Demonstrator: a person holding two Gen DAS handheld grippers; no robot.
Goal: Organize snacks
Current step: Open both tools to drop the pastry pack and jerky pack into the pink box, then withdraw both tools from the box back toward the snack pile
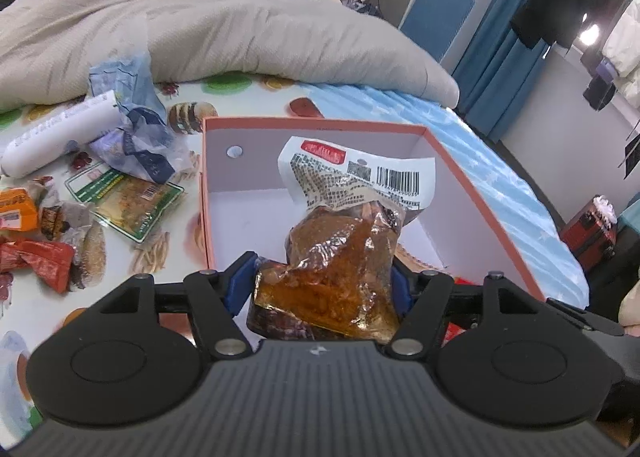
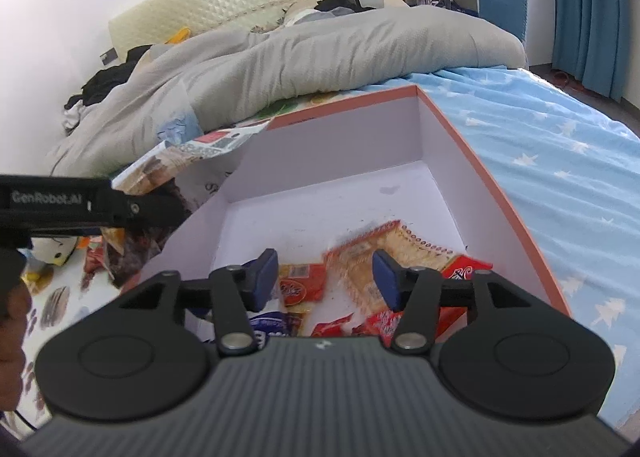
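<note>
A clear packet of brown sauced meat (image 1: 340,257) with a white barcode label stands between the blue pads of my left gripper (image 1: 320,285), which is shut on it just above the near rim of the pink-edged white box (image 1: 312,122). In the right wrist view my right gripper (image 2: 324,277) is open over the same box (image 2: 340,137), with nothing between its pads. Below it a blurred cracker packet (image 2: 384,253) lies on the box floor among an orange packet (image 2: 302,283) and red wrappers (image 2: 384,323).
Loose snacks lie left of the box on the printed mat: a white tube (image 1: 60,137), a crumpled blue bag (image 1: 132,137), a green-edged packet (image 1: 124,201), a red wrapper (image 1: 40,261). A grey duvet (image 1: 200,29) is piled behind. A blue starred sheet (image 2: 540,137) runs along the right.
</note>
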